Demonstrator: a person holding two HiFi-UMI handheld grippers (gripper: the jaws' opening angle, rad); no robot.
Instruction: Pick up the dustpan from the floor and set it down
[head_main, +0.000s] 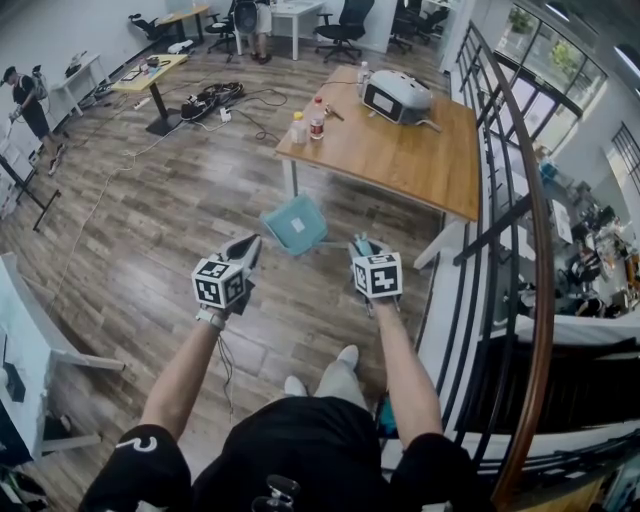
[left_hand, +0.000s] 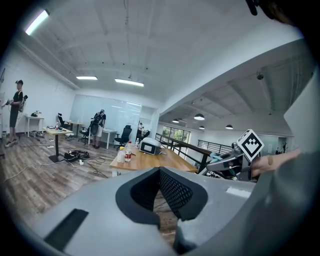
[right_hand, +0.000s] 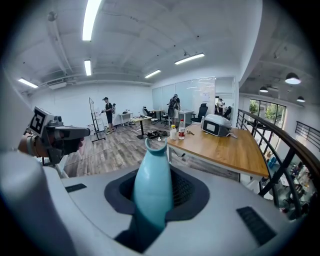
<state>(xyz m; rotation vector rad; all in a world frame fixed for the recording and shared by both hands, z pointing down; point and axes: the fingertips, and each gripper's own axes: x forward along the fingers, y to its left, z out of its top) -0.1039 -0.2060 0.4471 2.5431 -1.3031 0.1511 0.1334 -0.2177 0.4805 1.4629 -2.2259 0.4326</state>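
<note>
My R gripper (head_main: 362, 248) is clamped on the teal dustpan (head_main: 297, 225), jaws part-closed on its handle (right_hand: 151, 185). The pan hangs just ahead, btwn both grippers. L gripper (head_main: 248, 250): jaws apart, empty. R gripper view shows the gripped handle but no pan; head view shows the pan. Beyond: table (head_main: 400, 160) w/ bottles (head_main: 317, 125).

Right gripper holding the dustpan by its handle

The jaws of the right gripper (right_hand: 156, 199) are pressed on the light blue handle of the dustpan (right_hand: 152, 172), which stands up between them, its notched end on top. Behind it is a wooden table (right_hand: 227, 152) with two bottles (right_hand: 177, 131) and a white device (right_hand: 216, 125). The left gripper (right_hand: 62, 134) is at the left edge, and a dark railing (right_hand: 280, 145) runs at the right.
</note>
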